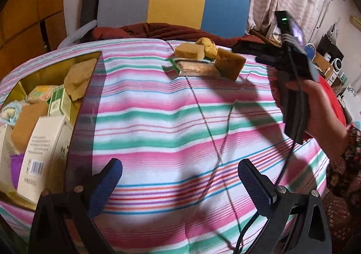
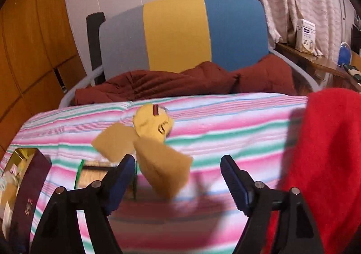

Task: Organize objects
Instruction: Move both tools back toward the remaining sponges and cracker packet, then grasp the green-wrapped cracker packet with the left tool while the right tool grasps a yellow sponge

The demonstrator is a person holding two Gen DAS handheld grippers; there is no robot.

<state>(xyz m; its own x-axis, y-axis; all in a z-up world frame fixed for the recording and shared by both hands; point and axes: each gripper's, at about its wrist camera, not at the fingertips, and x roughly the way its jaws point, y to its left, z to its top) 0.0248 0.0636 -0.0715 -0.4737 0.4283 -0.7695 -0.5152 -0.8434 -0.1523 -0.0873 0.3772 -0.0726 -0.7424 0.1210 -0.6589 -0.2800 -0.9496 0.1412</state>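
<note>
Left gripper (image 1: pixel 180 184) jaws wide apart, empty. Right gripper (image 2: pixel 178 177) likewise spread, gripped by right hand (image 1: pixel 320 105).

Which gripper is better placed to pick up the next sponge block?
Right. The right gripper has open jaws right by the sponge block; the left gripper hangs open over bare striped cloth, farther off.

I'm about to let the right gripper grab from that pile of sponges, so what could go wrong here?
The sponges lean on each other and on the flat packet, so pulling one may topple the rest. The right gripper is open with one pad beside the packet, so it might catch that instead. The box already looks crowded, so another piece may not sit flat.
</note>
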